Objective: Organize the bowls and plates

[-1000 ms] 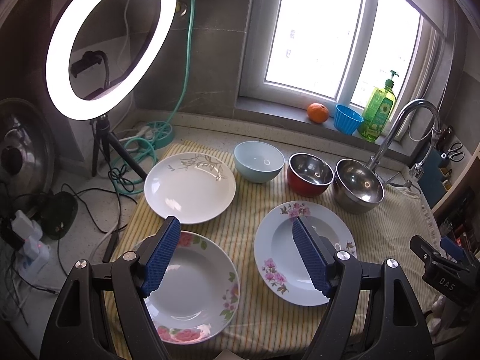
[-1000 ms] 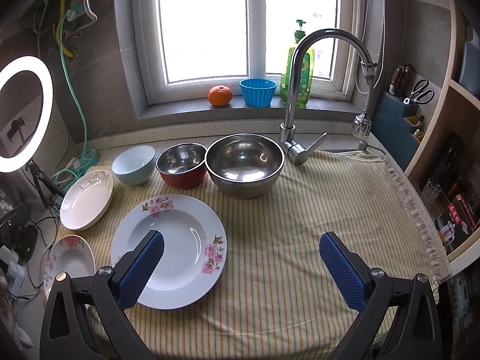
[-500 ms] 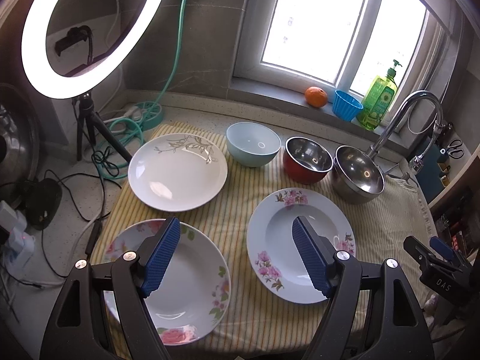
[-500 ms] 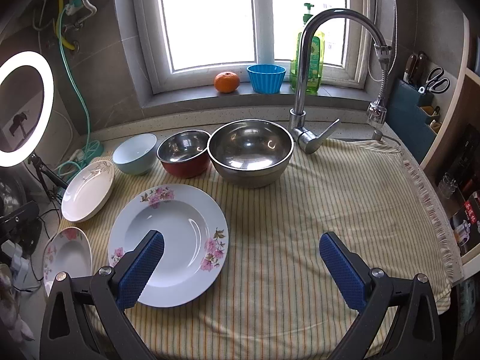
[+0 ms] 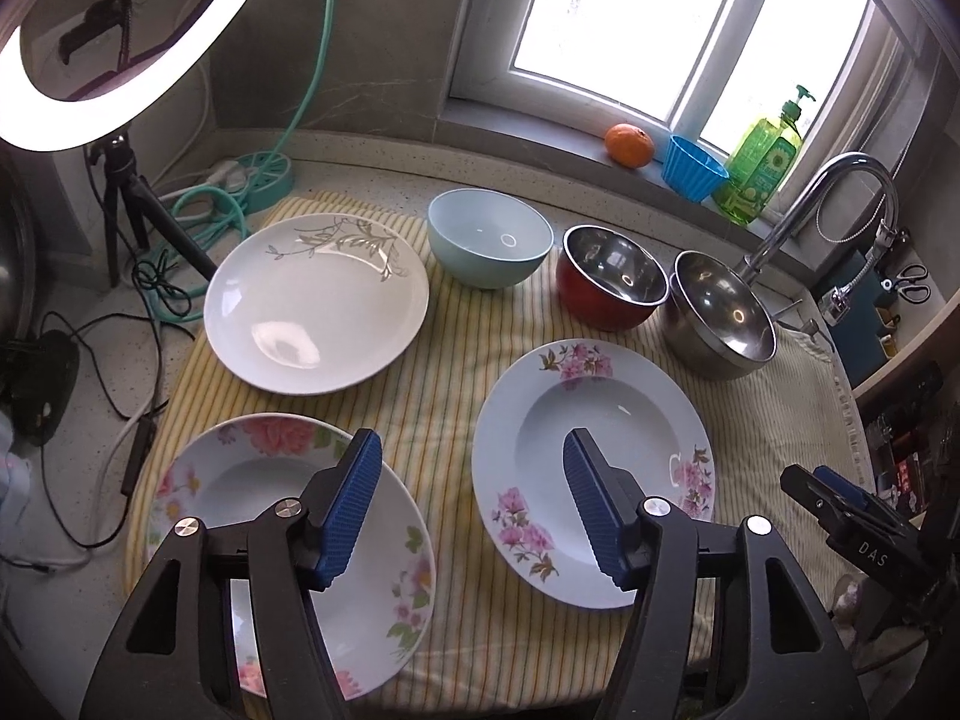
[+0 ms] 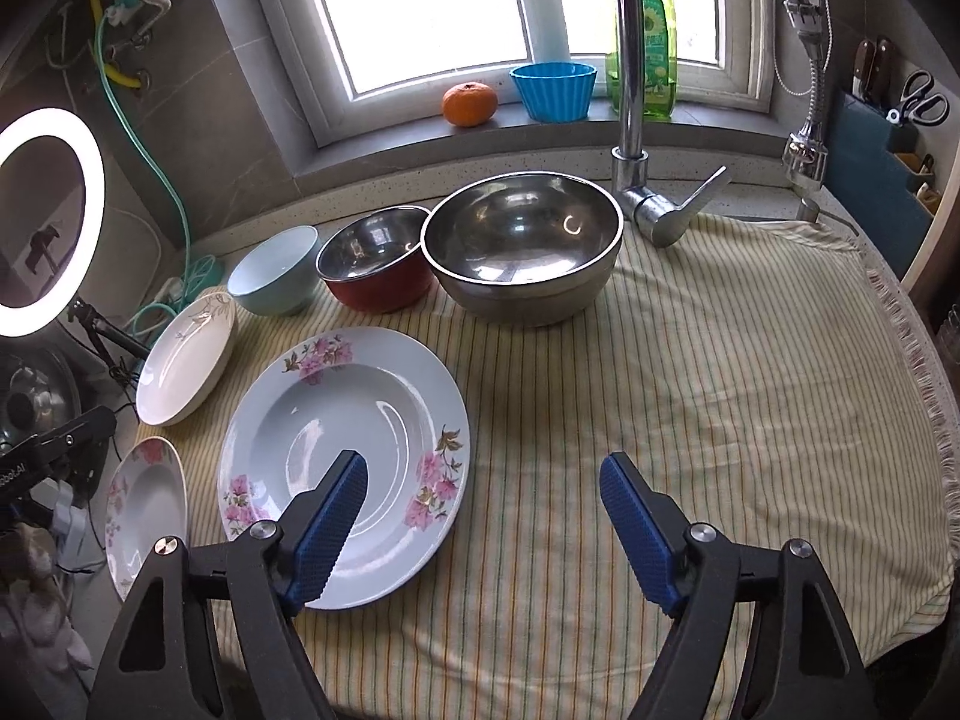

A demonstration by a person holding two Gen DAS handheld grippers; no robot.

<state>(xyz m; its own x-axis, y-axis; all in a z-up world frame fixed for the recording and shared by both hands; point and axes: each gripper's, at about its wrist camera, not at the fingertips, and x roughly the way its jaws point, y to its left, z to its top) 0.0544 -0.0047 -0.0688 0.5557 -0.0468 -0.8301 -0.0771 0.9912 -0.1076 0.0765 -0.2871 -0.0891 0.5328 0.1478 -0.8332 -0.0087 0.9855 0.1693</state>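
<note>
1. The left gripper (image 5: 471,501) hovers with fingers spread wide and empty, above the gap between two flowered plates.
2. The right gripper (image 6: 483,525) is likewise wide and empty, over the striped cloth (image 6: 720,390).
3. The blue flowered plate (image 6: 345,456) lies flat, near three bowls.

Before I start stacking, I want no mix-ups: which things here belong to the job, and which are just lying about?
Job: white leaf plate, pink-rose plate, blue floral plate, light blue bowl, red bowl, large steel bowl.
Lying about: orange, blue cup, soap bottle, ring light.

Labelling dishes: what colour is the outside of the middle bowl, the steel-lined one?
Red outside, bare steel inside. The middle bowl shows it best in the right wrist view.
</note>
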